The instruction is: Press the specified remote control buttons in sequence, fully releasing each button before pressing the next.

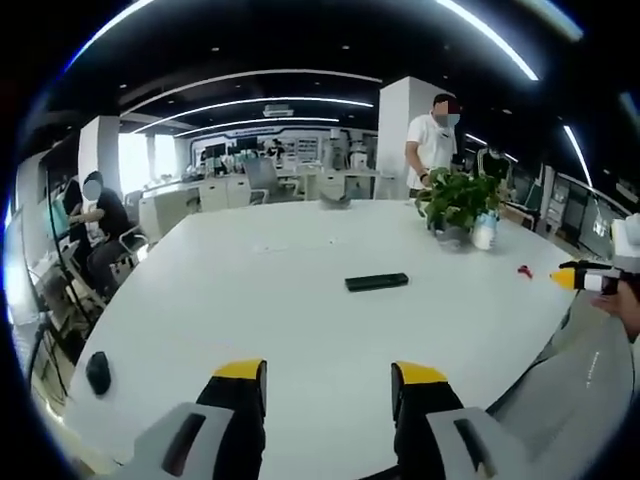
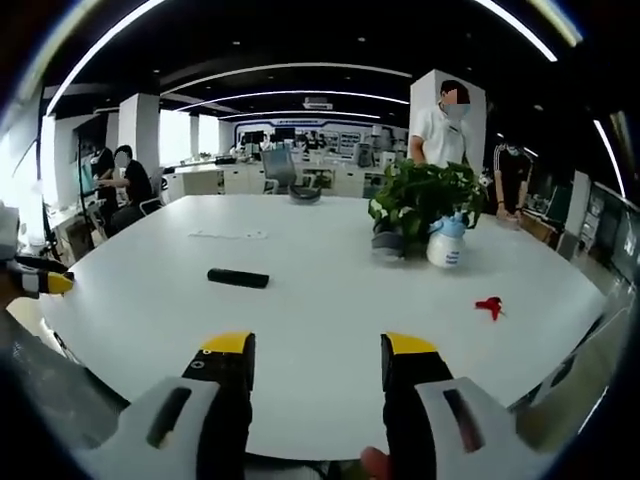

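A black remote control (image 1: 377,282) lies flat on the big white table (image 1: 250,300), well ahead of my left gripper (image 1: 330,374), whose yellow-tipped jaws stand open over the near edge with nothing between them. From the right gripper view the same remote (image 2: 238,277) lies ahead and to the left, and my right gripper (image 2: 316,347) is open and empty too. The right gripper's yellow tip (image 1: 566,278) pokes in at the right of the left gripper view; the left gripper's tip (image 2: 55,284) shows at the left of the right gripper view.
A potted plant (image 2: 420,205) and a white spray bottle (image 2: 445,243) stand on the far side. A small red item (image 2: 489,306) lies at the right, a black mouse (image 1: 98,372) near the left edge. One person (image 2: 443,125) stands behind the table; others sit at desks (image 2: 125,185).
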`<state>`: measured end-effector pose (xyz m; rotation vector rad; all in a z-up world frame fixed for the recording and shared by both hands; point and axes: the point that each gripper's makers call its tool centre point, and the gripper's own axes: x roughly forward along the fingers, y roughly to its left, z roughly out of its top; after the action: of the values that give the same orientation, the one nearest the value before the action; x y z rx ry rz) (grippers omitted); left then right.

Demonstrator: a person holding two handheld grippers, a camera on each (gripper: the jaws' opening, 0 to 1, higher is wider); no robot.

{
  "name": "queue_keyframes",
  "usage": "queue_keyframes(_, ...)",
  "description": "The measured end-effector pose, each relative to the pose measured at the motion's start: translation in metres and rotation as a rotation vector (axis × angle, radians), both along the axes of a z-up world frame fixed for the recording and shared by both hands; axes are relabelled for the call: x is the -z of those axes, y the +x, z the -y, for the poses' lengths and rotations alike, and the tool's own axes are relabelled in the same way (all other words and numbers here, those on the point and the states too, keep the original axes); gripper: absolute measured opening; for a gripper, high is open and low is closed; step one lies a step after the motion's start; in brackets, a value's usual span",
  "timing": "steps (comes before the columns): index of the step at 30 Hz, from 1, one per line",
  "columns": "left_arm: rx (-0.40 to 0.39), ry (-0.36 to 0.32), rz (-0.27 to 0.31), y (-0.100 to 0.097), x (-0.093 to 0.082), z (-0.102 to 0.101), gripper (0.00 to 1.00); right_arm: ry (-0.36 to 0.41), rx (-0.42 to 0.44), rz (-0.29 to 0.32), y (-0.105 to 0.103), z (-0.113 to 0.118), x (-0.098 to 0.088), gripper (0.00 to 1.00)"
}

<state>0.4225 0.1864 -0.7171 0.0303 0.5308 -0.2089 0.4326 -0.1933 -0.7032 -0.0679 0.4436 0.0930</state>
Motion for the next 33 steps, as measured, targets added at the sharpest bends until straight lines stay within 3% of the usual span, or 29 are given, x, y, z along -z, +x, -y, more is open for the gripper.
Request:
queue_keyframes(4, 0.029, -0.010, -0.016, 0.012, -0.006, 0.003, 0.38, 0.010, -0.001, -0.007, -0.001, 0.000, 0.001, 0.45)
queue_keyframes(9, 0.135, 0.022, -0.045, 0.024, -0.007, 0.019, 0.32, -0.023, 0.002, -0.037, -0.003, 0.002, 0.006, 0.35)
queue_keyframes(13, 0.171, 0.036, -0.064, 0.031, -0.006, 0.028, 0.23, -0.081, 0.001, -0.033, -0.004, 0.006, 0.005, 0.20)
queue_keyframes(20, 0.259, 0.095, -0.104, 0.048, -0.003, 0.040, 0.18, -0.142, 0.007, -0.023, -0.004, 0.012, 0.004, 0.10)
queue_keyframes(23, 0.289, 0.100, -0.092, 0.059, -0.006, 0.048, 0.18, -0.196, -0.005, -0.006, -0.005, 0.014, 0.002, 0.03)
queue_keyframes(33, 0.415, 0.231, -0.073, 0.102, -0.014, 0.067, 0.04, -0.191, 0.013, -0.012, -0.005, 0.017, 0.002, 0.00)
